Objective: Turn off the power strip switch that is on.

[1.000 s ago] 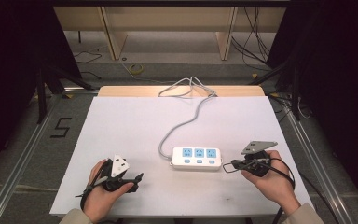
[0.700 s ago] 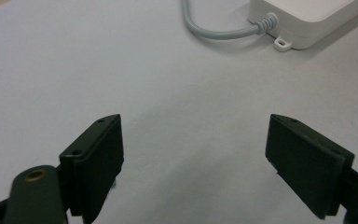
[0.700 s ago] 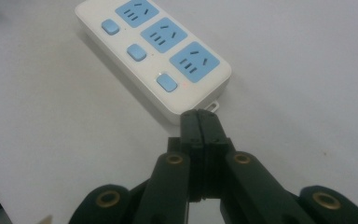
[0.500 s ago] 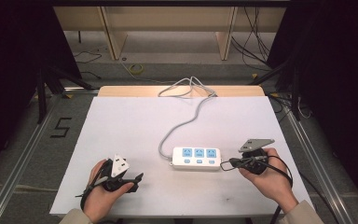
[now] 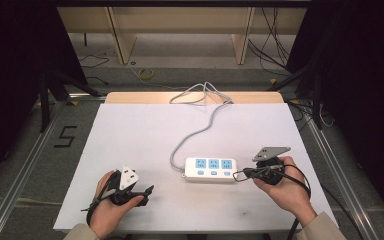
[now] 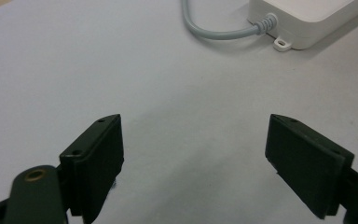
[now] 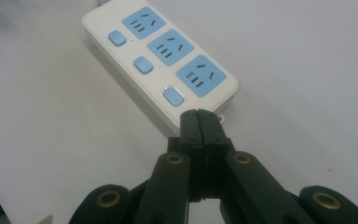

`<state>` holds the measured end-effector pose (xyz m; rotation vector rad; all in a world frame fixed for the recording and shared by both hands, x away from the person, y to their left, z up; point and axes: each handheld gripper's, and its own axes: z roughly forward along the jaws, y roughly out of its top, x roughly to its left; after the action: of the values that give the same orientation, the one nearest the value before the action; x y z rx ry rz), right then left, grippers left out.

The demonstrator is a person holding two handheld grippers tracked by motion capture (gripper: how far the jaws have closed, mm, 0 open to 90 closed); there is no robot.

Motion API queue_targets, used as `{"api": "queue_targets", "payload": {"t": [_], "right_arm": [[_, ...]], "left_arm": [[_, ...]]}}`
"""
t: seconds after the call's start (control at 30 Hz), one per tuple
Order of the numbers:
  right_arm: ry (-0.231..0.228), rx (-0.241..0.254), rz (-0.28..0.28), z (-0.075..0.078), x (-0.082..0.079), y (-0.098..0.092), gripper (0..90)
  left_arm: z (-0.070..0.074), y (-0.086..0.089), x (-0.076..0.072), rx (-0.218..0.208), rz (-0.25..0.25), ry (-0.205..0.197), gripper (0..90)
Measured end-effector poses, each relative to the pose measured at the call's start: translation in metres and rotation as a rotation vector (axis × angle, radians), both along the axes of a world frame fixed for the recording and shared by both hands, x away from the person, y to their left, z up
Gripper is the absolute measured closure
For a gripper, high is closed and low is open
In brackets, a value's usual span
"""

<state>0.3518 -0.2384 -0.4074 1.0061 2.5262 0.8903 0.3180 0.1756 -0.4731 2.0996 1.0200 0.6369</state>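
Here the power strip [image 5: 211, 169] lies flat near the front of the white worktop [image 5: 145, 135]. Right gripper [image 7: 200, 116] fingers clenched together on nothing, tips just beside the nearest switch [image 7: 173, 97]. Left gripper [image 6: 193, 154] released, well apart. Judged: rigid, light, smooth plastic, likely to skid; stiff cord [image 5: 192, 135] tugs. Grip across long sides.

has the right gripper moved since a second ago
Barely. In the high view the right gripper has crept slightly left toward the power strip, its shut fingers now at the strip's right end. The strip itself has stayed put.
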Motion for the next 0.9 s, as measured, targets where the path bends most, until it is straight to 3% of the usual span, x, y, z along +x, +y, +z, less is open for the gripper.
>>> {"api": "queue_targets", "payload": {"t": [0.9], "right_arm": [[0.014,-0.009,0.021,0.002,0.009,0.012,90.0]], "left_arm": [[0.000,0.000,0.000,0.003,-0.003,-0.001,19.1]]}}
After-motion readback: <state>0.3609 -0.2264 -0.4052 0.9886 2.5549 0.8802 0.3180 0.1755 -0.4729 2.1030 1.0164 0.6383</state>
